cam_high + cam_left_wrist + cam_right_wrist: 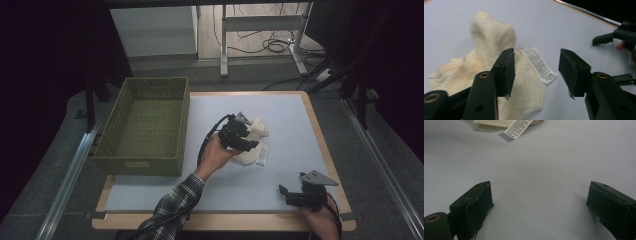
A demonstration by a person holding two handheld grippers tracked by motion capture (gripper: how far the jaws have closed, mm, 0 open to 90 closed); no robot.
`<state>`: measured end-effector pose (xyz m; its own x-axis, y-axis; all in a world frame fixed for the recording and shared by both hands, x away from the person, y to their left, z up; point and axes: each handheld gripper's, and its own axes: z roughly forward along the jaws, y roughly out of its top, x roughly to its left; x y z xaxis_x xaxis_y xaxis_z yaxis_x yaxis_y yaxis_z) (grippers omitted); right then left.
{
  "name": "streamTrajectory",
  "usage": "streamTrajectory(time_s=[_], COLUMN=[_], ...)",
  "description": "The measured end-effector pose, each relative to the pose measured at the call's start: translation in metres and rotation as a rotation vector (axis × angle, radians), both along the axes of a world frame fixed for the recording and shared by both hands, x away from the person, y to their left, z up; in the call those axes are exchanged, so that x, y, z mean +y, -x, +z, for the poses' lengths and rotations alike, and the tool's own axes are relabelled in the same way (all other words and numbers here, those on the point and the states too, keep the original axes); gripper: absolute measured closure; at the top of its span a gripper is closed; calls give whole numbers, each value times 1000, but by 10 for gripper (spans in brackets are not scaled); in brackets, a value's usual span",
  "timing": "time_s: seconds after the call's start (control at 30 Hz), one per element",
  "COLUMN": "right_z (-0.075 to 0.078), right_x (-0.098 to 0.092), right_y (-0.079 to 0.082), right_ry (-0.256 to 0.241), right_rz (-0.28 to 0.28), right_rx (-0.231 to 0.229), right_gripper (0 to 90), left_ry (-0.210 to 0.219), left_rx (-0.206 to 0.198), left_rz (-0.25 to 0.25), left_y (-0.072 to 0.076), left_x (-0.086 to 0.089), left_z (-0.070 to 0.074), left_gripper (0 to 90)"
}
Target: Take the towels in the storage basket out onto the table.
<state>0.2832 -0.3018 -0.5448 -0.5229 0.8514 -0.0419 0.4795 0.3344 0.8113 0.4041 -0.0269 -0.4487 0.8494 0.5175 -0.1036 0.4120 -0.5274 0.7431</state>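
Wicker basket (pixel 142 125) sat at nine o'clock as the left gripper (pixel 243 138), jaws spread, hovered over the cream cloth (pixel 252 142) at table centre; a shallow bite might catch only its tag (pixel 262 155). Right gripper (pixel 302 194) rested spread at five o'clock.

The white table (pixel 280 107) lies bare around the cream cloth (pixel 252 145) — right of it, beyond it and toward the near edge. On the left the green basket (pixel 145 125) walls off that side — its inside is open from above.
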Motion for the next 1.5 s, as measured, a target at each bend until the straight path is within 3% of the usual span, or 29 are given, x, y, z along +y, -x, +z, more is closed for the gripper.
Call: streamTrajectory(time_s=[0.1,0.17,0.23,0.27,0.3,0.33,0.37,0.4,0.43,0.5,0.57,0.63,0.73,0.8,0.9,1.03,1.07,1.1,1.13,1.17,1.2,1.23,1.27,1.3,1.33,1.5], right_z=[0,0,0,0,0,0,0,0,0,0,0,0,0,0,0,0,0,0,1,1,1,1,1,2,2,7], right_x=[0,0,0,0,0,-1,-1,-1,-1,-1,-1,-1,0,0,0,0,0,0,0,0,0,0,1,1,1,4], right_y=[0,0,0,0,0,0,0,0,0,0,0,0,0,0,0,0,-1,-1,-1,-1,-1,-1,-1,-1,-2,-4], right_ry=[-2,0,0,-1,-1,-2,-2,-2,-2,-2,-2,-1,0,0,0,-1,0,0,0,0,2,2,6,10,13,37], right_rz=[2,1,2,3,3,3,3,4,4,4,3,4,4,4,3,5,5,5,4,4,2,2,2,2,0,1], right_rx=[0,0,0,0,0,0,0,0,0,0,-1,0,-1,0,0,4,5,5,7,7,10,10,15,18,23,67], right_gripper=[64,65,65,65,65,65,65,65,65,65,65,65,65,65,65,65,65,65,65,65,65,65,65,65,66,57], left_ry=[-3,-16,-23,-40,-40,-96,-96,-144,-144,-176,-165,-155,-166,-142,-132,-65,-24,-24,9,9,29,29,32,32,17,6], left_rx=[5,16,20,25,25,12,12,-1,-1,-39,-41,-36,-42,-9,8,36,31,31,15,15,-9,-9,-41,-41,-68,-87], left_rz=[-6,-10,-8,-3,-3,-5,-5,6,6,4,18,34,49,44,44,46,56,56,64,64,85,85,107,107,134,209], left_y=[2,1,0,-1,-1,-3,-3,-4,-4,-3,-3,-2,-2,-4,-5,-9,-10,-10,-11,-11,-11,-11,-13,-13,-15,-22], left_x=[-8,-20,-23,-30,-30,-34,-34,-38,-38,-39,-38,-37,-34,-33,-32,-26,-20,-20,-13,-13,-6,-6,4,4,15,36], left_z=[-10,-27,-32,-45,-45,-56,-56,-66,-66,-73,-74,-74,-74,-74,-73,-65,-55,-55,-41,-41,-27,-27,-15,-15,-6,-1], left_gripper=[524,545,546,542,531,520,507,498,498,498,522,578,732,846,880,889,889,889,888,888,888,887,887,886,886,883])
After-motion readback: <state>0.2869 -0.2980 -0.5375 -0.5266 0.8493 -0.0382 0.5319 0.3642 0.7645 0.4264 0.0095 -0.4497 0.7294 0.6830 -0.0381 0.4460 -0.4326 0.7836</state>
